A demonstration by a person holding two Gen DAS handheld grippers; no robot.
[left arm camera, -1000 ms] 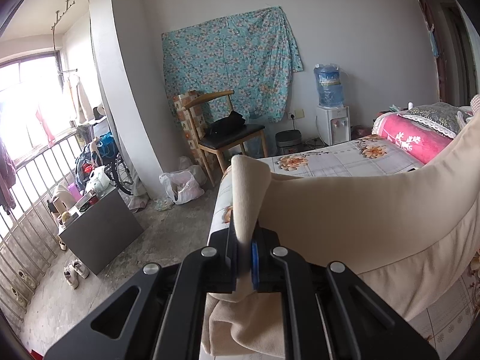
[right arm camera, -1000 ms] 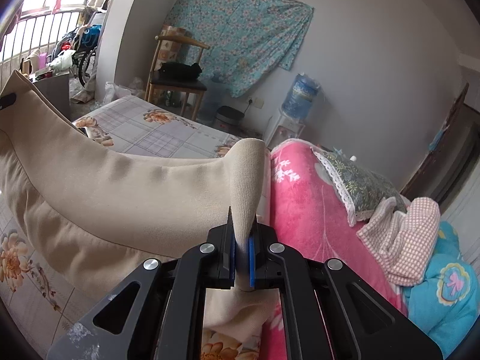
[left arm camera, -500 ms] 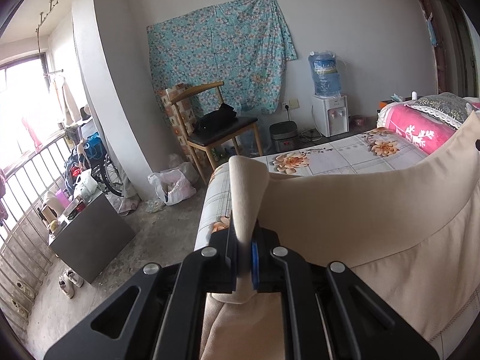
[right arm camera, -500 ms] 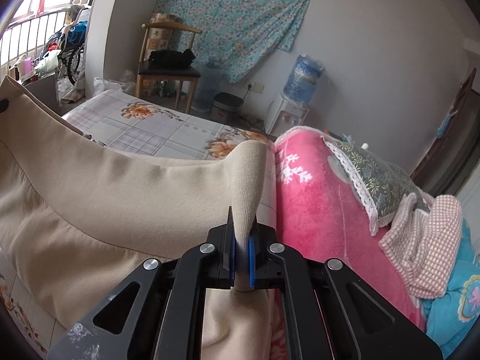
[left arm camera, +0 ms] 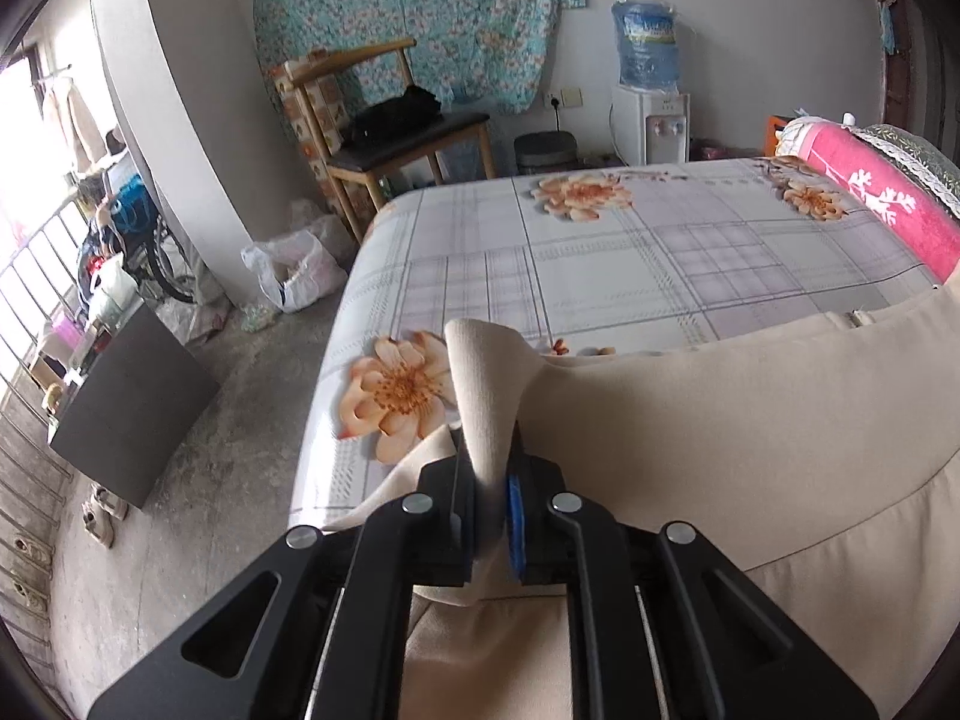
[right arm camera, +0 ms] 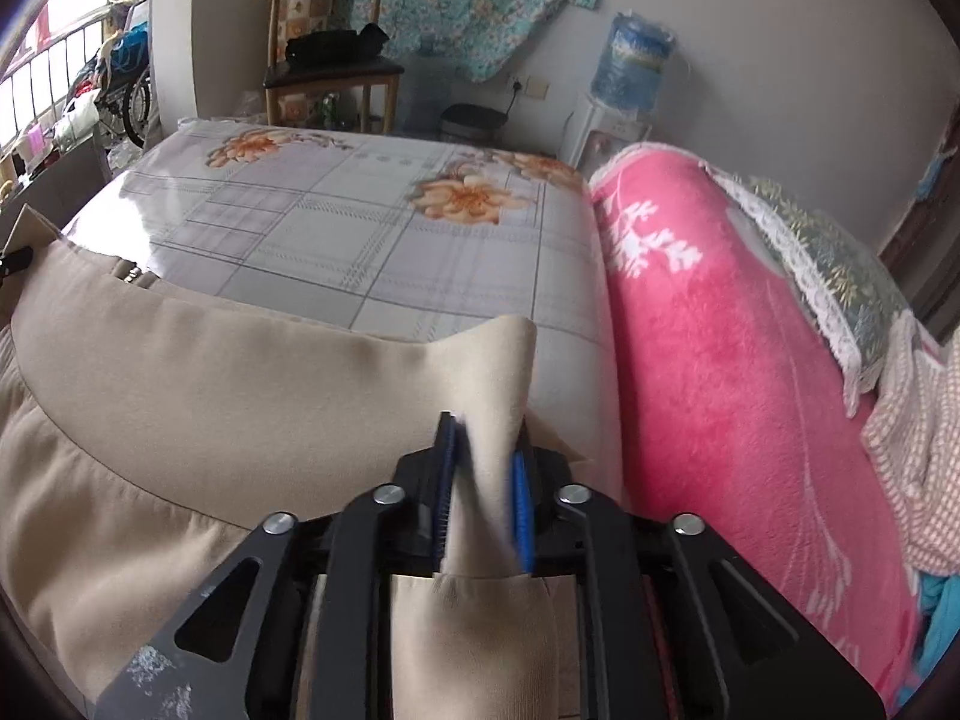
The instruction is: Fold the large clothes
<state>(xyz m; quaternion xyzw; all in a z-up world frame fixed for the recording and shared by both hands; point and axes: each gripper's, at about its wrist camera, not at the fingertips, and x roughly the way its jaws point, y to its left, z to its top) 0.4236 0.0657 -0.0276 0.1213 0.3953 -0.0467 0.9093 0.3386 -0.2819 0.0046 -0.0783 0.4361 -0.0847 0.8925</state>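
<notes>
Cloth was my worry: the right gripper had just been opening, its jaws now slack around the corner of the beige garment, so that corner could drop crooked and spoil the fold. The left gripper had its jaws narrow, pinching the other corner. The garment lay stretched across the near part of the bed, one upstanding corner between each pair of jaws.
</notes>
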